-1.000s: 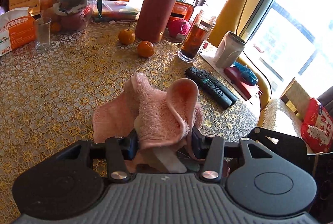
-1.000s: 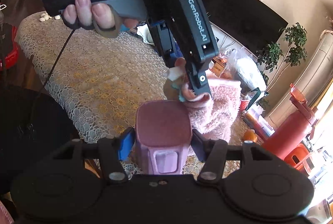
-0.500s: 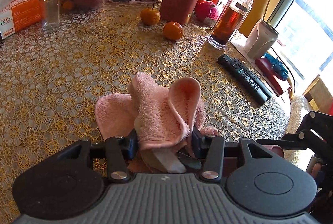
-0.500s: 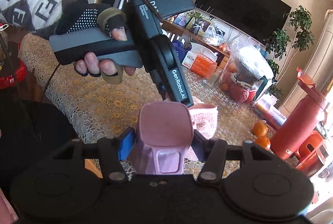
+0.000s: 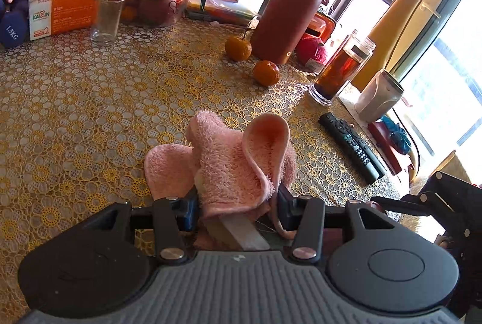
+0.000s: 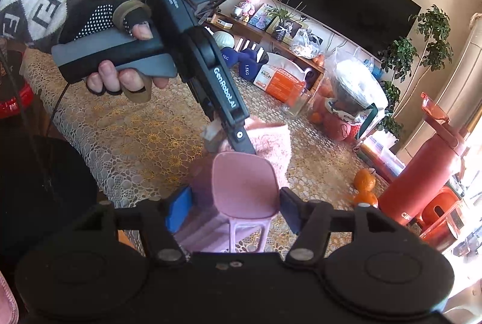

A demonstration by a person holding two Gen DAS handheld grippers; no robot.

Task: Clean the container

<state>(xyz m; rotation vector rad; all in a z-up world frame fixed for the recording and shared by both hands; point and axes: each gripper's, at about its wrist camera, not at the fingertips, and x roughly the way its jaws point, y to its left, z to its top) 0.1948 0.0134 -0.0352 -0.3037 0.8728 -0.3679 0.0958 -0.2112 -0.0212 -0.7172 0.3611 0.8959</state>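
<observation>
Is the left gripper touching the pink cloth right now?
Touching. In the left wrist view the left gripper has its jaws closed on the bunched pink cloth, with fabric pressed against both pads and no gap visible.

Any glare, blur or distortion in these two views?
Left wrist: window blown out at right, strong fisheye bend, pink cloth sharp. Right wrist: blown-out glare in the lower right corner beside the red bottle, pink container slightly soft.
</observation>
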